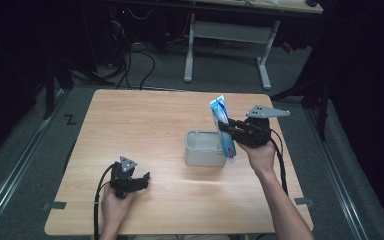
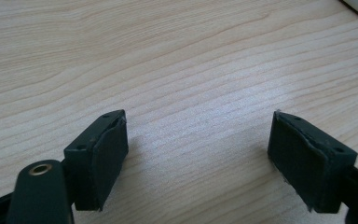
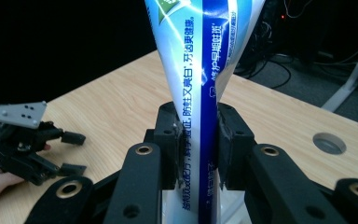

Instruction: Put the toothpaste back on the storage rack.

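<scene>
Toothpaste tube [image 1: 223, 127] clamped above tray [image 1: 204, 148], tabletop [image 1: 145, 130] open

The soft plastic tube [image 3: 200, 88] is white and light blue with a dark blue stripe and white lettering. The rectangular plastic container [image 1: 205, 148] is pale grey; the wooden table [image 1: 145, 125] shows light woodgrain.

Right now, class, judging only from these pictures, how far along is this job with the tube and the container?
Done: the right gripper has picked up the toothpaste tube, jaws clamped on it.

In hand: the tube hangs upright at the right edge of the grey container, not yet released.

Left: probably lowering it in and letting go. The left gripper rests open on the table.
</scene>
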`<state>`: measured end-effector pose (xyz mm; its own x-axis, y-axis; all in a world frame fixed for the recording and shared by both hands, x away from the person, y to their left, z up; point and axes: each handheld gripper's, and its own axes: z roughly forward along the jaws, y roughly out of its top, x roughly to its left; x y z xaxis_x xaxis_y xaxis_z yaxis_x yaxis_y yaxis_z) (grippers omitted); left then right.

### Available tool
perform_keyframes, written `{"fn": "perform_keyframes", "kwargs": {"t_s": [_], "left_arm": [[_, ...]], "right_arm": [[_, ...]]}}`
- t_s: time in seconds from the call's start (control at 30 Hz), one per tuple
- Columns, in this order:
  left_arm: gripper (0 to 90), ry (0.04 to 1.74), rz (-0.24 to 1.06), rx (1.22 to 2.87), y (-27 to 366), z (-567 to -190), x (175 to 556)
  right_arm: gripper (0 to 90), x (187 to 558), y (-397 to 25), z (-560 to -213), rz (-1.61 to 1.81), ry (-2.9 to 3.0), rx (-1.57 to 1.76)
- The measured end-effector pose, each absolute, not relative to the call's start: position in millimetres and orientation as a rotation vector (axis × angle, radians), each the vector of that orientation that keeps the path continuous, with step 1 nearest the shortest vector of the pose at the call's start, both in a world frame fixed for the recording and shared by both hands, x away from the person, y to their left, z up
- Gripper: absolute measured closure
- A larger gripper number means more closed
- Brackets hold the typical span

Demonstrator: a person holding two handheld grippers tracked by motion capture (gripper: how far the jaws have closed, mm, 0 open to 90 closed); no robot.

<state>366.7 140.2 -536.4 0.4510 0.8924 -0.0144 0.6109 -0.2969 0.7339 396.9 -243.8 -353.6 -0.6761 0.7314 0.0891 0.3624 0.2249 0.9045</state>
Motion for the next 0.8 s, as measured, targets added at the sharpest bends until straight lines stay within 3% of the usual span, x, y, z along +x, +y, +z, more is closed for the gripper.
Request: {"fn": "perform_keyframes", "kwargs": {"t_s": [0.8], "left_arm": [[20.3, 1.253, 0.530, 2.023, 140, -536, 367]], "right_arm": [[72.8, 427, -218, -343, 1.413, 2.114, 1.036]]}}
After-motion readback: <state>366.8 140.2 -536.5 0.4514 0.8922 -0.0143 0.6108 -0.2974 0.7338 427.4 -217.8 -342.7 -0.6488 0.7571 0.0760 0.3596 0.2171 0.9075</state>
